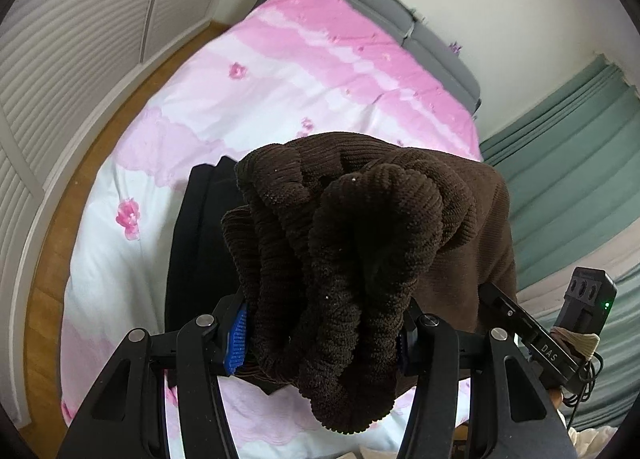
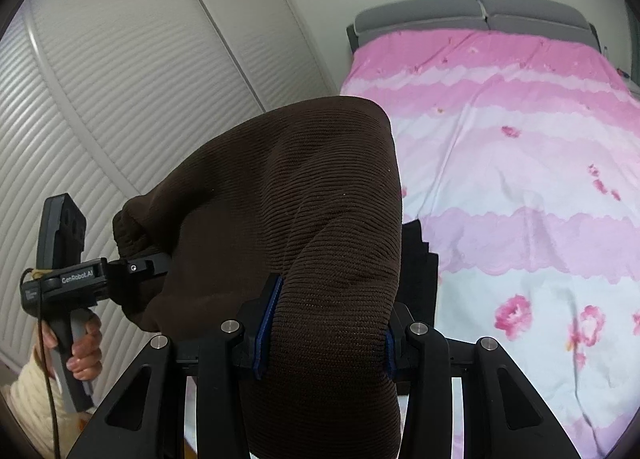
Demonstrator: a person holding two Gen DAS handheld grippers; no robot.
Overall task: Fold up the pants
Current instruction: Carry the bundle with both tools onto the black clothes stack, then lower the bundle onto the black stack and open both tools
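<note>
Brown corduroy pants (image 1: 352, 259) hang bunched between my two grippers, lifted above the bed. My left gripper (image 1: 320, 339) is shut on a thick gathered bundle of the brown fabric. My right gripper (image 2: 324, 343) is shut on another part of the same pants (image 2: 304, 199), which drape over its fingers. The left gripper also shows in the right wrist view (image 2: 136, 269), clamped on the pants' far end. The right gripper body shows in the left wrist view (image 1: 532, 335) at the pants' right edge.
A bed with a pink and white floral cover (image 1: 280, 91) (image 2: 520, 179) lies below. A folded black garment (image 1: 200, 243) (image 2: 420, 271) lies on it under the pants. White louvred wardrobe doors (image 2: 120, 99) stand left, green curtains (image 1: 568, 163) right, grey headboard (image 2: 472, 11) behind.
</note>
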